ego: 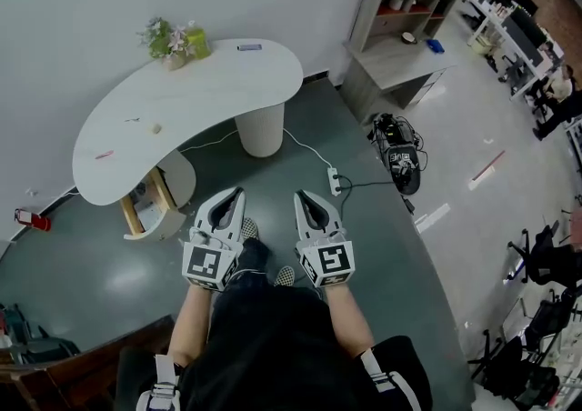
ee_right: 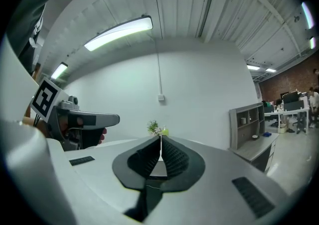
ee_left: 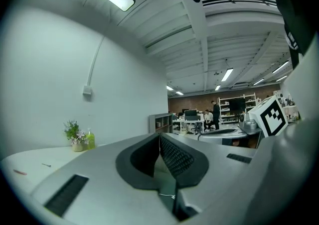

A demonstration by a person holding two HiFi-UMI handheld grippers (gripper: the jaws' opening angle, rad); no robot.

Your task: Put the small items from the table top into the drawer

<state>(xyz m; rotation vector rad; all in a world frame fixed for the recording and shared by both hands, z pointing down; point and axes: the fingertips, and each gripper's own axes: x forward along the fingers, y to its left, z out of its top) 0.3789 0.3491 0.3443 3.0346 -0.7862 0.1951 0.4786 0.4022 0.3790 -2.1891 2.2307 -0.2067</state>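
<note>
The left forearm (ego: 189, 325) and right forearm (ego: 347, 323) reach forward side by side, holding the left gripper (ego: 235, 196) and right gripper (ego: 303, 199) roughly level, near each other but apart, each with jaws closed together on nothing

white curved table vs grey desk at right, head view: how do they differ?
Shape: the white table has a curved, kidney-like top; the grey desk is rectangular.
Build: the table stands on a round pedestal; the desk carries a shelf unit at its back.
Load: the table holds a flower pot and few small scattered items; the desk holds a blue item.
Both stand by the wall.
</note>
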